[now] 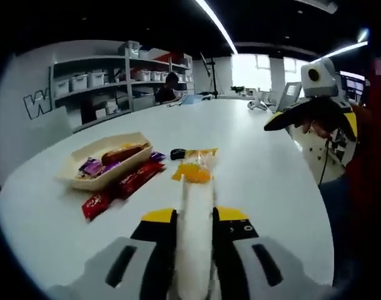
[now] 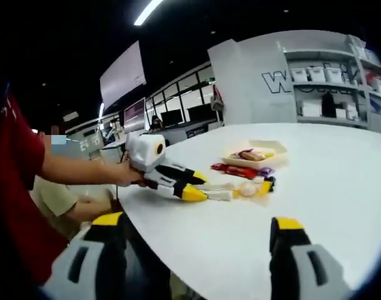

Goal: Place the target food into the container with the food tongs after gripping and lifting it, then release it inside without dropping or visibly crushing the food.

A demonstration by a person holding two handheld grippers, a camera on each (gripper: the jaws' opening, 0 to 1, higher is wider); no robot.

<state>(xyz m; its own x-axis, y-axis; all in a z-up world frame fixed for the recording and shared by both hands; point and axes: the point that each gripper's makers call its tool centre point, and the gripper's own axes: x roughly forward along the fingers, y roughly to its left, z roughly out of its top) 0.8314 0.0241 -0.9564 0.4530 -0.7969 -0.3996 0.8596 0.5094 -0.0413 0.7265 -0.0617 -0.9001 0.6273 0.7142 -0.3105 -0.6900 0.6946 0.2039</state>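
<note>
Left gripper view: left gripper clamps white tongs, whose tips pinch a wrapped orange food on the table, beside the tray. Right gripper gapes wide, holding nothing.

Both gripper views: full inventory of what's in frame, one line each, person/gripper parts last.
White round table: one, white, under everything.
Cream oval tray: one, cream, on the table left of the tongs' tips in the left gripper view; holds a brown sausage-like food and purple wrappers.
Red snack packets: at least two, red, on the table against the tray's near side.
Yellow clear-wrapped food: one, yellow-orange, at the tongs' tips.
Small black item: one, black, beside the yellow food; type unclear.
Grey shelving with white bins: one unit, back wall.
White food tongs: one, held in the left gripper.
Left gripper: yellow-tipped fingers, shut on the tongs.
Right gripper: open, above the table edge.
Person: red sleeve.
</note>
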